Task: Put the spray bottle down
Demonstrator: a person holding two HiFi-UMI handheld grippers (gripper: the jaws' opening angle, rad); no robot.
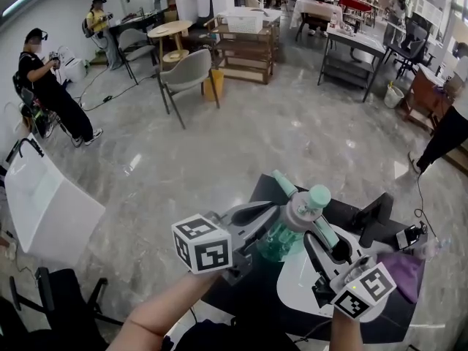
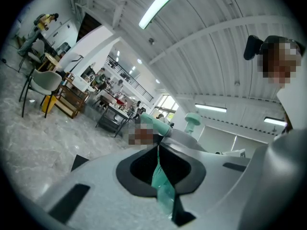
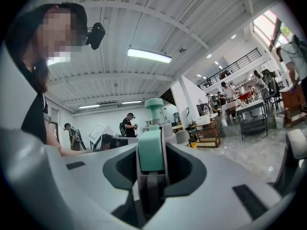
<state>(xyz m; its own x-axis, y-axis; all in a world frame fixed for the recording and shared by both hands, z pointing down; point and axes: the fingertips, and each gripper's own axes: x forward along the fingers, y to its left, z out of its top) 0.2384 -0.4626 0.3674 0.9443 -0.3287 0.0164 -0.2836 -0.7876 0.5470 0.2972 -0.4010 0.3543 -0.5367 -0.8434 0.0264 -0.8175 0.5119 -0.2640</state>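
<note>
Hanging over the near corner of a dark desk [image 1: 267, 189], the spray bottle [image 1: 281, 240] is carried between both tools, tilted, with its mint nozzle aimed up and away. The left hand-held gripper [image 2: 162, 176] is pinched on the clear green body, of which only a thin sliver shows between its jaws. The right hand-held gripper [image 3: 151, 166] is clamped on the mint trigger part under the pump head. The base of the spray bottle is hidden behind the left tool, so contact with the desk cannot be judged.

On the desk lie a white disc [image 1: 300, 284] under the right tool and a purple cloth [image 1: 406, 269] at the far right edge.

Around it spreads a wide hall with a polished grey stone floor [image 1: 219, 145] that catches the light. A grey chair [image 1: 186, 75] stands on the floor well apart from the desk, a round table [image 1: 170, 29] behind it and a wooden shelf [image 1: 245, 46] beside that. A seated person [image 1: 47, 86] is at the left wall, and others stand further back. Overhead runs a white ribbed ceiling [image 2: 211, 56] with tube lights [image 2: 160, 6].
</note>
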